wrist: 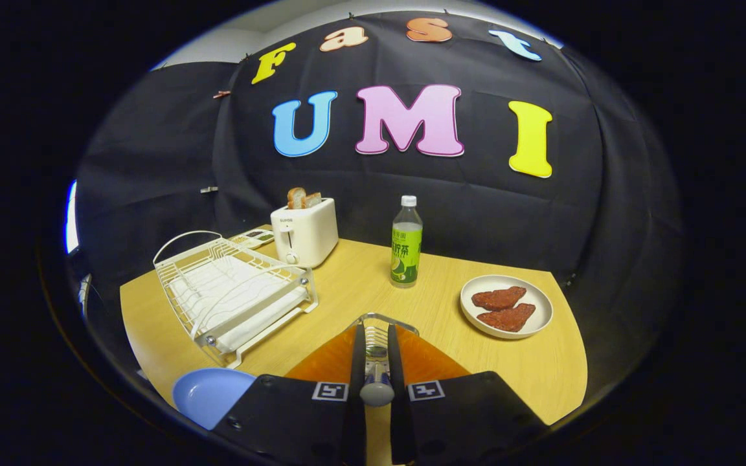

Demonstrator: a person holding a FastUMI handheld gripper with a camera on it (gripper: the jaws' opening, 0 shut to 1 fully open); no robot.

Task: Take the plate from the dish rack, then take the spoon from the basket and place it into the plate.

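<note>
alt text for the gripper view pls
The gripper fingers are closed on a spoon over an orange basket. A blue plate sits on the wooden table beside them; beyond are an empty dish rack, toaster, bottle and a white plate of food.

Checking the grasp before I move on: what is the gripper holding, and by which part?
The gripper is shut on the spoon, fingers pressing its handle from both sides above the orange basket.
</note>
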